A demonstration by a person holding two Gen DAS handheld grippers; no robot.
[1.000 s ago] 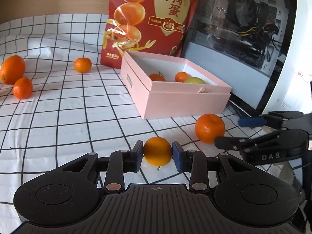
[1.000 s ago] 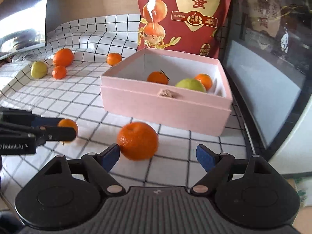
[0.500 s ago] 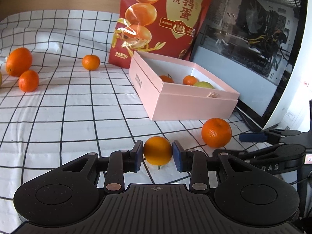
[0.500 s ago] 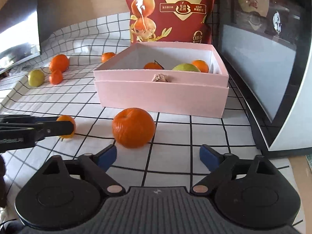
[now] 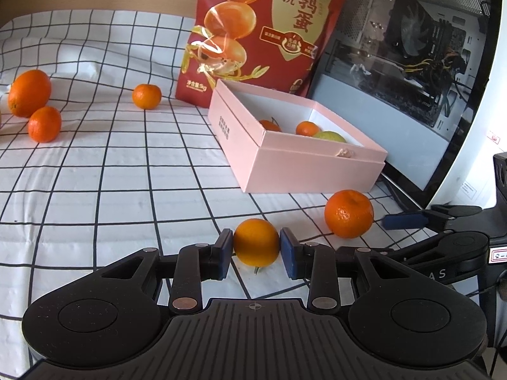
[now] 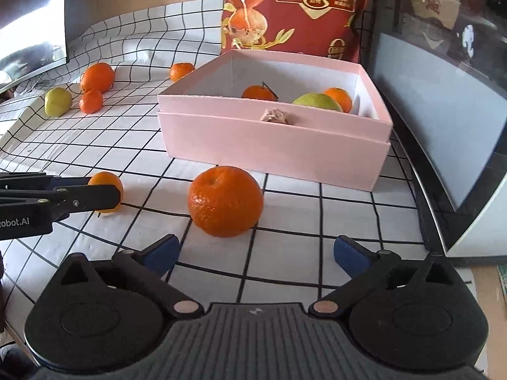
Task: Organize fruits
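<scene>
Small orange point(image 5: 256, 242) sits between the blue pads point(image 5: 225, 248) of the left gripper point(image 5: 256, 251), both pads pressed to its sides; the jaws are closed on it. It is low over the checked cloth point(image 5: 95, 190) on the desk; contact with the cloth cannot be told. A short stem pokes out beneath it, so its axis runs roughly vertical, stem end down.

Just right of it and slightly farther, a larger mandarin point(image 5: 348, 213) rests on the cloth, free, dimpled end facing up. From the right wrist view the same mandarin point(image 6: 225, 201) lies ahead of the right gripper point(image 6: 255, 253), whose jaws are spread wide with nothing held; the fruit is beyond the blue fingertips point(image 6: 163, 250), not between them. The right gripper points toward the pink box point(image 6: 275, 145); the left gripper comes in from its left, level and low.

The pink box stands open directly behind the mandarin, holding two small oranges and a green-yellow fruit point(image 6: 317, 103). A red snack bag point(image 5: 263, 31) stands upright against the box's back. A dark glass-fronted computer case point(image 5: 396, 63) flanks the box on the right.

Far left on the cloth: a big orange point(image 5: 29, 93), a smaller one point(image 5: 44, 124) touching or nearly so, a lone mandarin point(image 5: 146, 96) near the bag, and a yellow-green fruit point(image 6: 58, 101).
</scene>
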